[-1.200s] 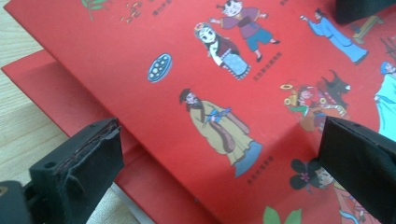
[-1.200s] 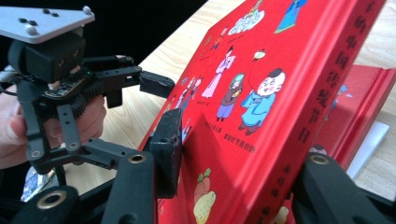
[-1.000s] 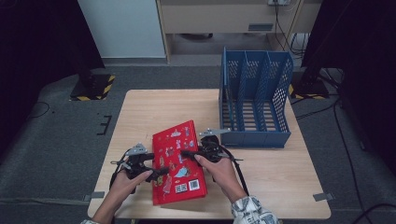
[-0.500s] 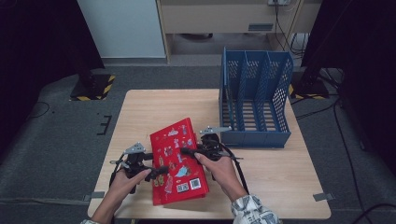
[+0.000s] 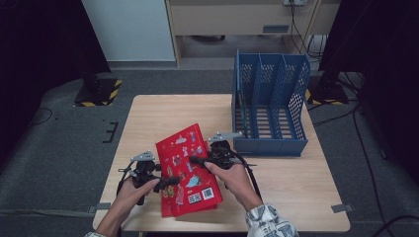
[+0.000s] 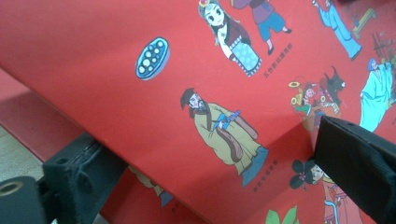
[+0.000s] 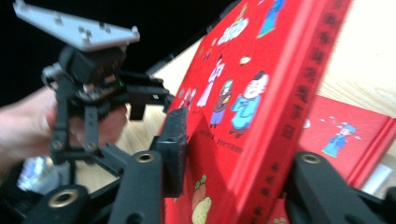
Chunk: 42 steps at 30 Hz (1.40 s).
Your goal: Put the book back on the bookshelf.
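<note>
A red book (image 5: 185, 168) with cartoon figures on its cover is tilted up off the wooden table (image 5: 163, 113), its right side raised. My left gripper (image 5: 170, 181) is shut on its left edge; in the left gripper view one jaw sits under the book (image 6: 210, 70) and the other lies on the cover. My right gripper (image 5: 195, 160) straddles the thick spine side of the book (image 7: 261, 93), one pad on the cover. Its jaws have just been opening a little, with the book still between them. A second red book (image 7: 345, 130) lies flat underneath.
A blue perforated file rack (image 5: 269, 106) with three slots stands on the table's far right, just beyond my right gripper. Bare tabletop lies to the far left and right front. The table's front edge is close under the person's hands.
The red book has tipped up steeper, its right side lifted higher off the table. Both hands have stayed almost where they were.
</note>
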Available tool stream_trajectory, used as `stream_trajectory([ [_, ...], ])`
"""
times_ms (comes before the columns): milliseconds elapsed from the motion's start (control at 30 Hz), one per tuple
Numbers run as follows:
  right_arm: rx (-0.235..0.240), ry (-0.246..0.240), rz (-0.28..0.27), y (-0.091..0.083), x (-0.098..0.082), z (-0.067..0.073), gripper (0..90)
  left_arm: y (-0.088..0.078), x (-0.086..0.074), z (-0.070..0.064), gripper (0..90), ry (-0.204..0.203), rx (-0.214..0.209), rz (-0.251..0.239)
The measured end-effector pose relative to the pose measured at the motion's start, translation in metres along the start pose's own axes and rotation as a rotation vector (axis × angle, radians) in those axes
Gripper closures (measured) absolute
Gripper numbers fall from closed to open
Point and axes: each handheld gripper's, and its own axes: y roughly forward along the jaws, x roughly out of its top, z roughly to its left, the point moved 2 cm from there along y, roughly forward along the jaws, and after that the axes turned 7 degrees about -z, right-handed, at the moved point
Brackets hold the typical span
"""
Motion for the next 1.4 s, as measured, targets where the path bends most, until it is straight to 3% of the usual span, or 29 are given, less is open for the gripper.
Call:
stream_trajectory([
  [133, -0.012, -0.039, 0.068, 0.006, 0.001, 0.001, 50.9, 0.001, 0.002, -0.003, 4.2, 0.016, 0.009, 0.0],
  [633, -0.059, -0.086, 0.141, 0.009, -0.005, -0.004, 35.5, 0.001, 0.006, -0.002, 9.2, 0.007, 0.032, -0.014],
  [933, -0.051, -0.078, 0.141, 0.007, -0.007, -0.006, 35.9, 0.0, 0.008, -0.004, 12.3, 0.013, 0.038, -0.015],
  [1267, -0.052, -0.071, 0.089, -0.002, -0.001, -0.005, 36.7, -0.014, 0.024, -0.007, 27.7, 0.043, 0.067, -0.108],
  [1400, -0.049, -0.068, 0.08, -0.004, 0.003, -0.005, 37.1, -0.017, 0.03, -0.009, 29.9, 0.058, 0.079, -0.11],
])
